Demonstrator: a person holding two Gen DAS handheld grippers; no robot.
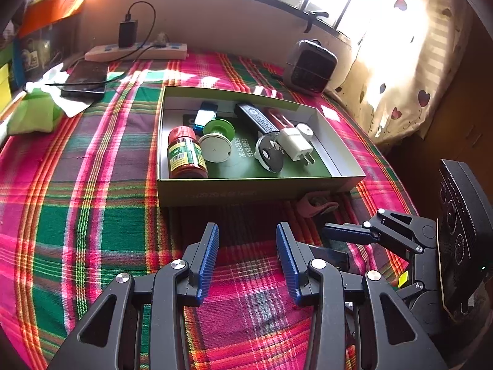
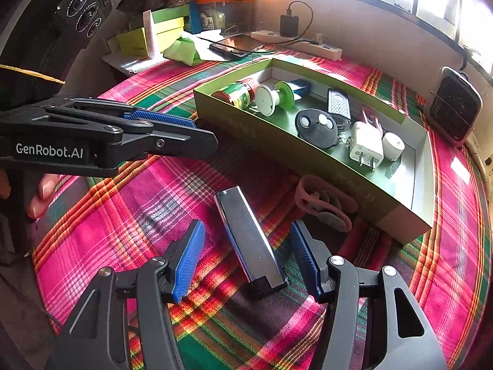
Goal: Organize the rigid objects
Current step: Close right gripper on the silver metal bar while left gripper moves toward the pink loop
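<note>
A green cardboard box [image 1: 255,192] [image 2: 246,126] sits on the plaid cloth and holds a red bottle [image 1: 185,154], a white and green spool [image 1: 215,145], a remote [image 1: 255,117], a white plug [image 1: 295,143] and other small items. A flat silver and black bar [image 2: 249,240] lies on the cloth between the open jaws of my right gripper [image 2: 249,256], apart from both pads. A pink clip [image 2: 323,206] [image 1: 317,205] lies beside the box. My left gripper [image 1: 248,262] is open and empty in front of the box.
A phone [image 1: 84,78] and power strip [image 1: 135,52] lie at the back left. A small dark heater [image 1: 309,66] stands at the back right. Green and yellow boxes [image 2: 144,35] are stacked far left. The table drops off at the right edge.
</note>
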